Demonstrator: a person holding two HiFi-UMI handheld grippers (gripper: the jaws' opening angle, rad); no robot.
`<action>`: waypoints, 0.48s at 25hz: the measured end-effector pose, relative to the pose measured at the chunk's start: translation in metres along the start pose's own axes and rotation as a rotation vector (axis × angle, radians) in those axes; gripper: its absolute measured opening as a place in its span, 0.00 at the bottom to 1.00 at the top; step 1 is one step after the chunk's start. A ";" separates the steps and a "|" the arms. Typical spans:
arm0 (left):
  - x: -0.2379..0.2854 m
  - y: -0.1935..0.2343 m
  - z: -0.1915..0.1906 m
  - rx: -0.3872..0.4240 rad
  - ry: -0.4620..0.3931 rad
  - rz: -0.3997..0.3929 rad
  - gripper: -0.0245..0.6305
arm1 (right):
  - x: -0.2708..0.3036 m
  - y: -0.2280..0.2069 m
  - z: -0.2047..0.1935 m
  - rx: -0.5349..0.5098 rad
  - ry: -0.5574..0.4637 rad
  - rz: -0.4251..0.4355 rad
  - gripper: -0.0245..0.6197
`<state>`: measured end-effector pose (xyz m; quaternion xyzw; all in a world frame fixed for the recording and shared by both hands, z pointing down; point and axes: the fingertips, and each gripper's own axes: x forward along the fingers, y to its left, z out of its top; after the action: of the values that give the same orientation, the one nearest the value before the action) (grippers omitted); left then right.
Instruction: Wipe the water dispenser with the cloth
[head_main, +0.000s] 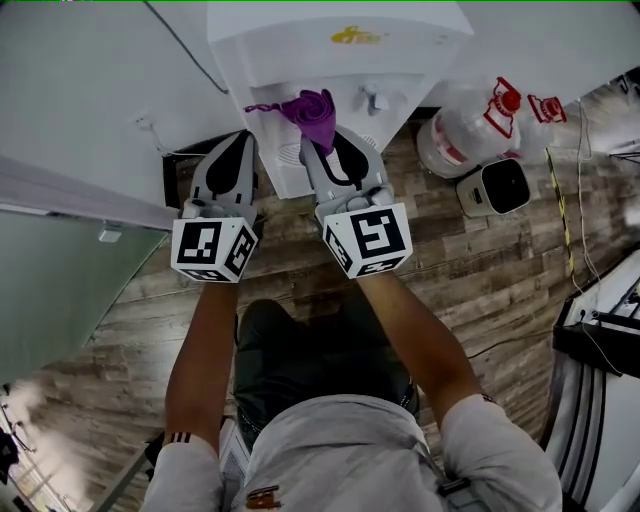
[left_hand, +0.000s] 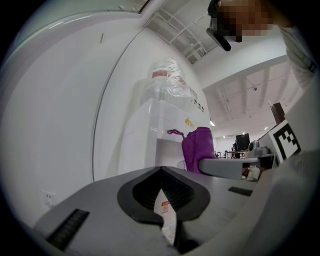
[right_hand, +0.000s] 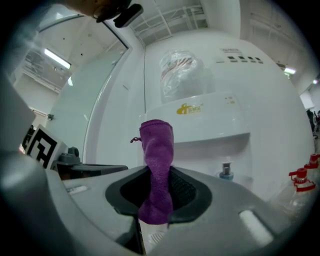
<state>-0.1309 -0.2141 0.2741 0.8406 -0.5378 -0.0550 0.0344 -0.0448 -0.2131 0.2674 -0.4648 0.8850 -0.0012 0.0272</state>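
Right gripper (right_hand: 159, 194) jaws clamped on purple cloth (right_hand: 157, 150); cloth upright before water dispenser (right_hand: 210, 120) front. Left gripper (left_hand: 163, 194) jaws together, empty. Bottle (right_hand: 181, 72) atop dispenser, contents unreadable. Jug (head_main: 458, 138) on floor (head_main: 480, 285) beside dispenser.

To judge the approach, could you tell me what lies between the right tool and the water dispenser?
Only the purple cloth, clamped in the right tool, juts toward the water dispenser; the right gripper view shows it.

Water dispenser (head_main: 300, 35) behind cloth (head_main: 312, 110), bottle (head_main: 460, 138) on floor (head_main: 480, 270) to its right
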 end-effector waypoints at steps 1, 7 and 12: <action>0.000 -0.002 -0.001 0.000 -0.002 -0.004 0.04 | -0.005 -0.004 0.001 0.007 -0.008 -0.005 0.19; 0.007 -0.014 -0.014 -0.004 -0.013 -0.024 0.04 | -0.011 -0.038 -0.008 0.032 -0.014 -0.069 0.19; 0.017 -0.019 -0.024 0.007 -0.032 -0.040 0.04 | 0.001 -0.067 -0.022 0.006 0.007 -0.118 0.19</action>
<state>-0.1037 -0.2212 0.2944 0.8502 -0.5217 -0.0671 0.0219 0.0084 -0.2521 0.2914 -0.5161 0.8561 -0.0074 0.0253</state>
